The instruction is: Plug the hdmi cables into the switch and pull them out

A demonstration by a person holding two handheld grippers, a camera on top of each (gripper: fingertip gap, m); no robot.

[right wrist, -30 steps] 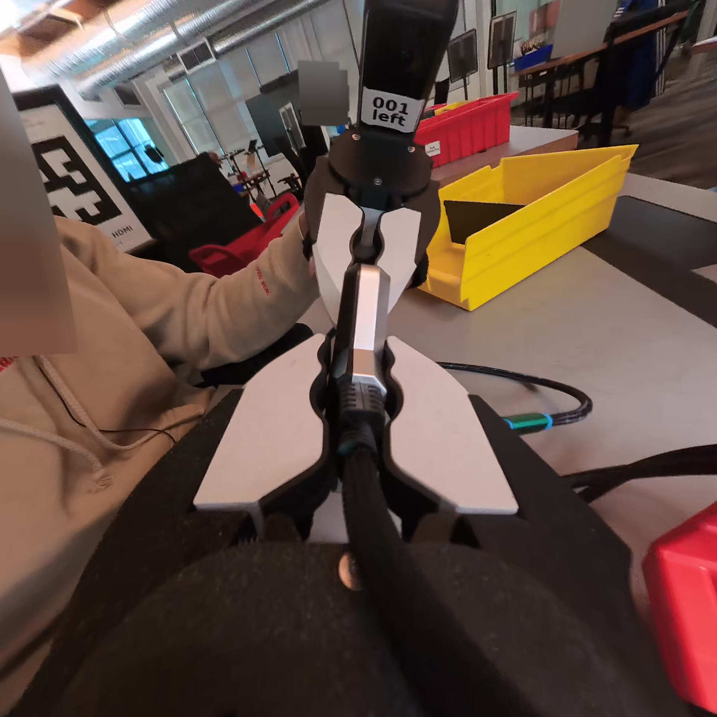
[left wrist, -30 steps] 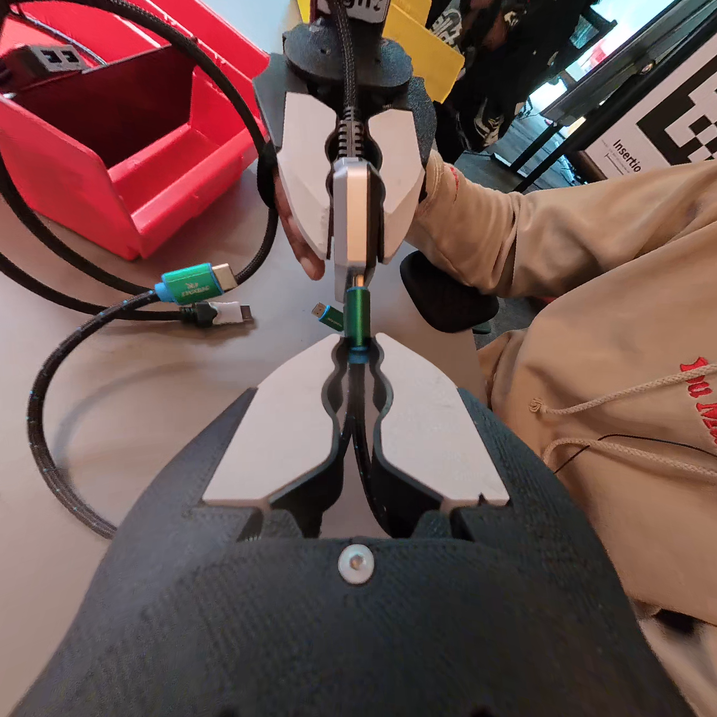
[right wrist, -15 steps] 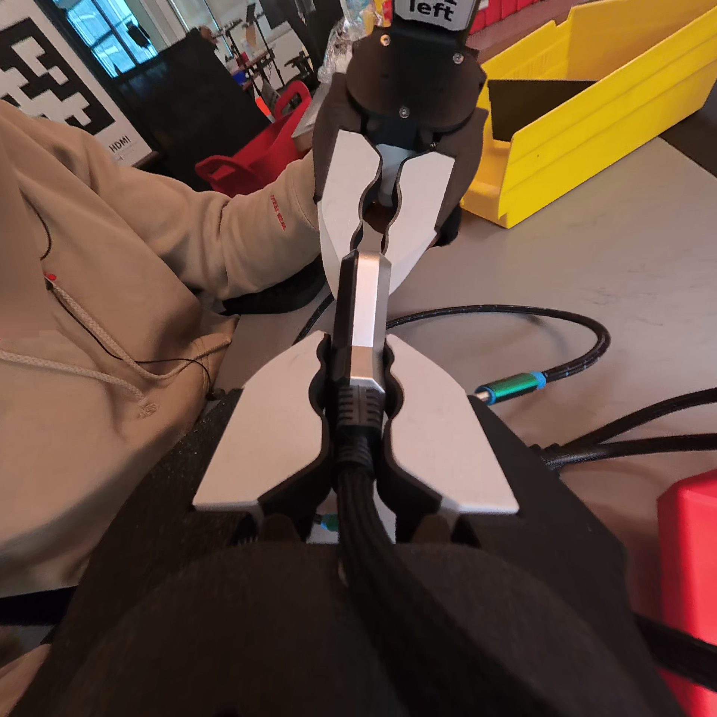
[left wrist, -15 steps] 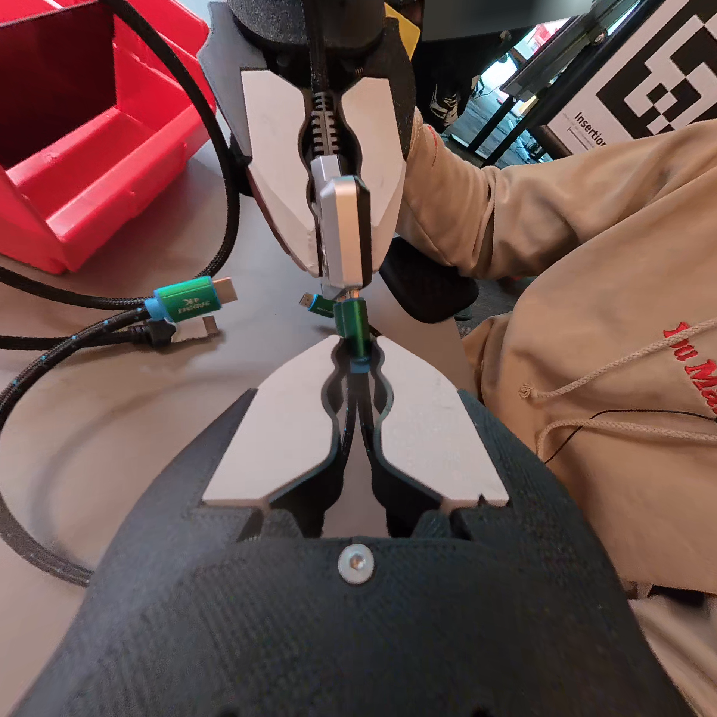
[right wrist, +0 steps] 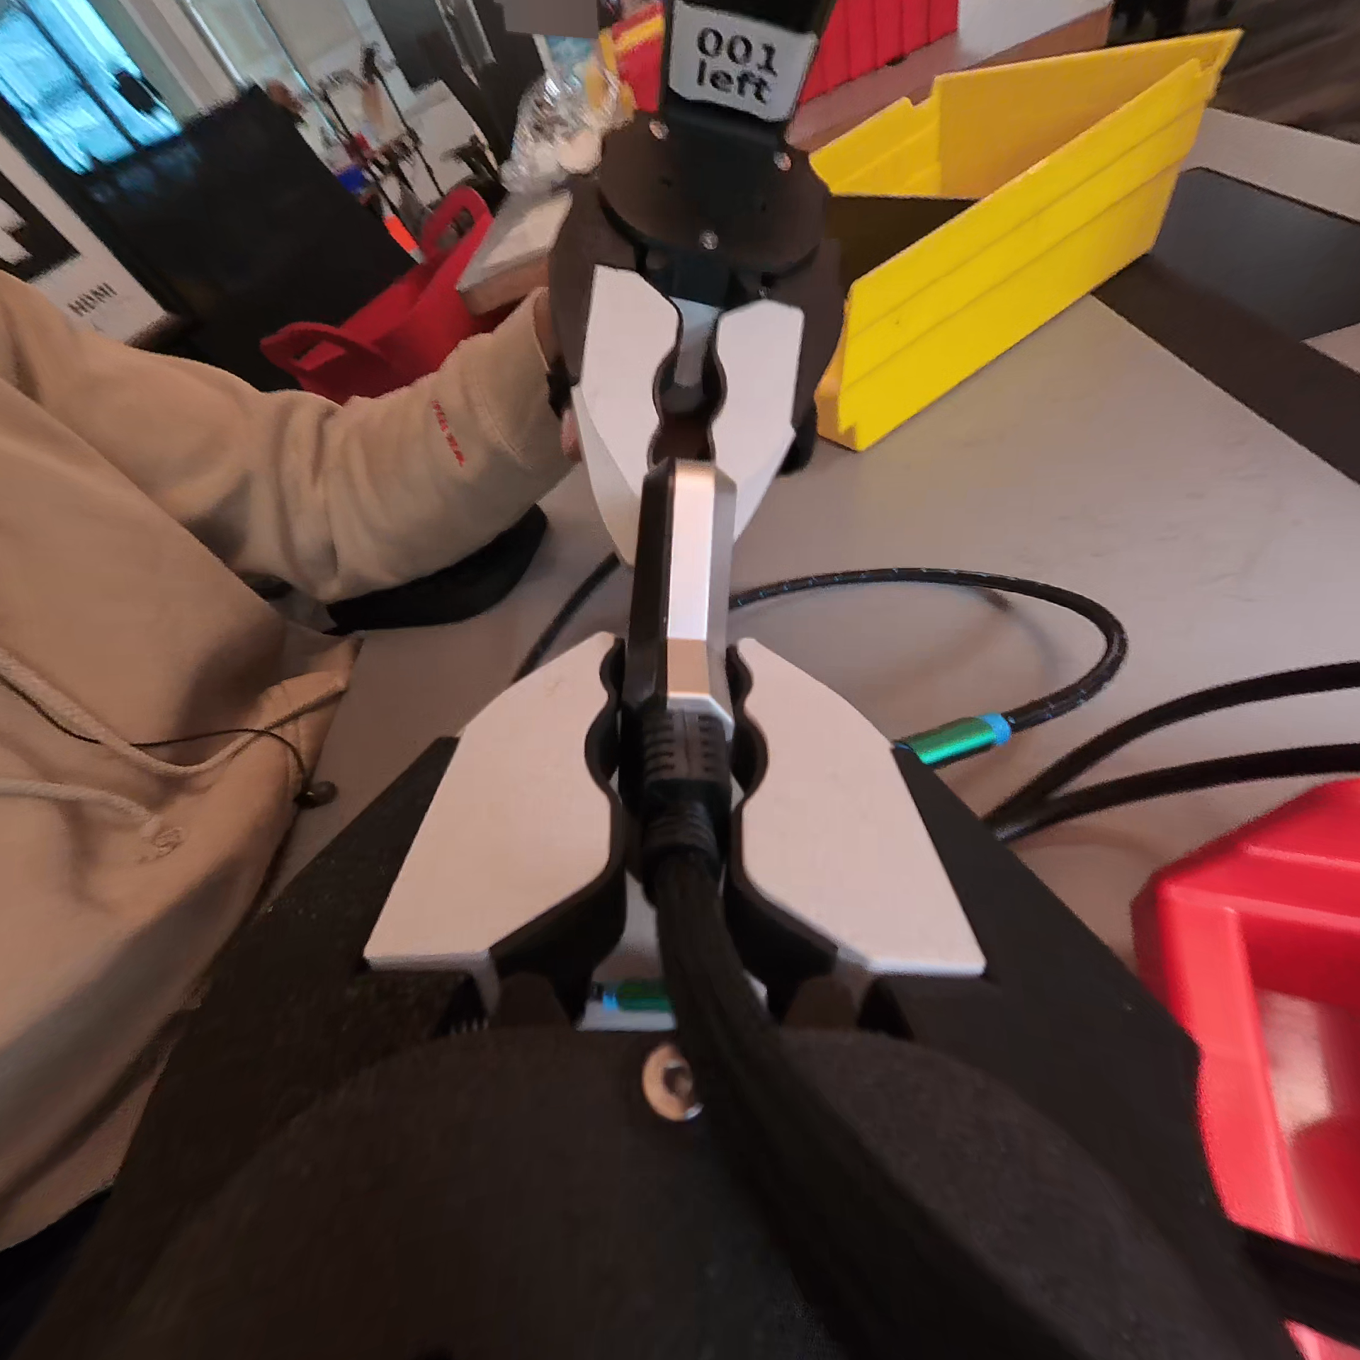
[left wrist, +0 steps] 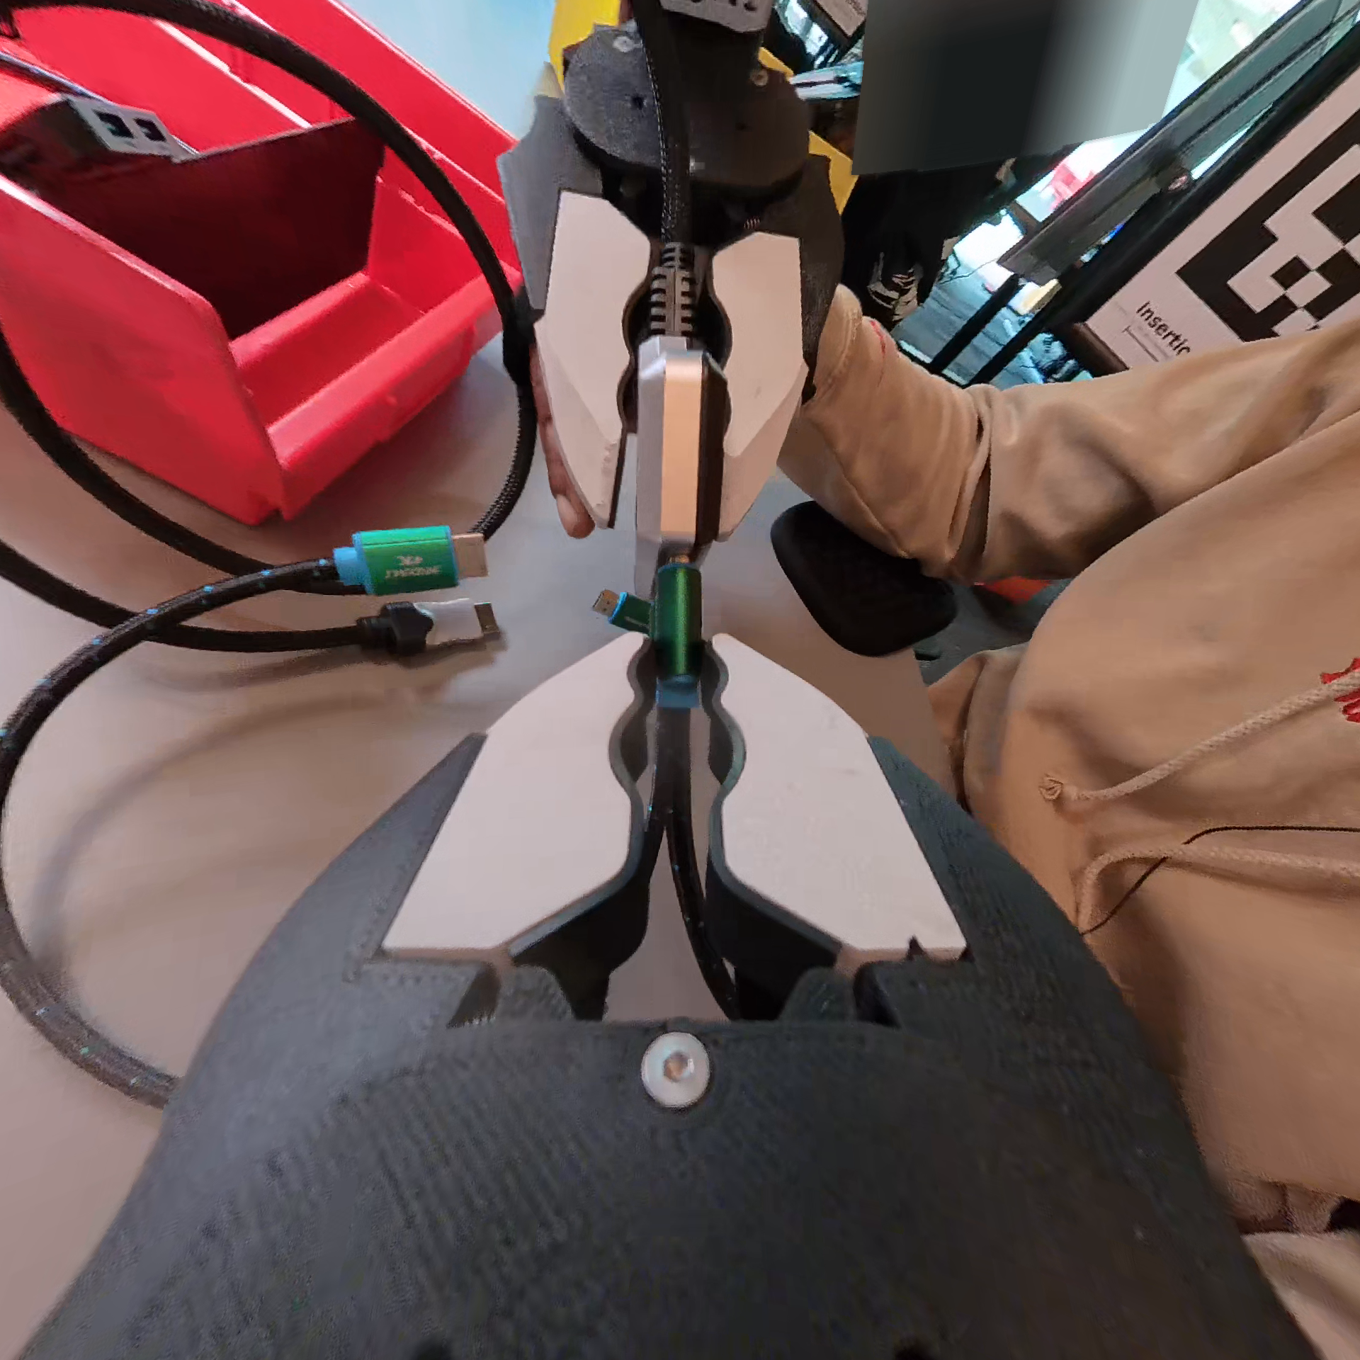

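Observation:
My left gripper (left wrist: 677, 647) is shut on a green HDMI plug (left wrist: 675, 625) with a blue collar, its black braided cable running back between the fingers. My right gripper (left wrist: 666, 515) faces it from above and is shut on the silver switch (left wrist: 673, 441). The plug's tip meets the switch's lower end, and a sliver of gold metal shows at the joint. In the right wrist view, my right gripper (right wrist: 677, 651) clamps the switch (right wrist: 692, 589) at its cable end. The left gripper (right wrist: 681, 471) stands just beyond the switch; the plug is hidden there.
A red bin (left wrist: 221, 294) stands at the left, a yellow bin (right wrist: 993, 206) beyond. Loose plugs lie on the grey table: a large green one (left wrist: 408, 563), a silver one (left wrist: 449, 622), a small green one (left wrist: 622, 609). Black cables loop around. A person's tan sleeve (left wrist: 993, 456) fills the right. The grippers are tip to tip, or close to it.
Half a second ago the plug sat tight against the switch; now a sliver of gold tip shows again. Both grippers tilted toward the table, then swung back up.

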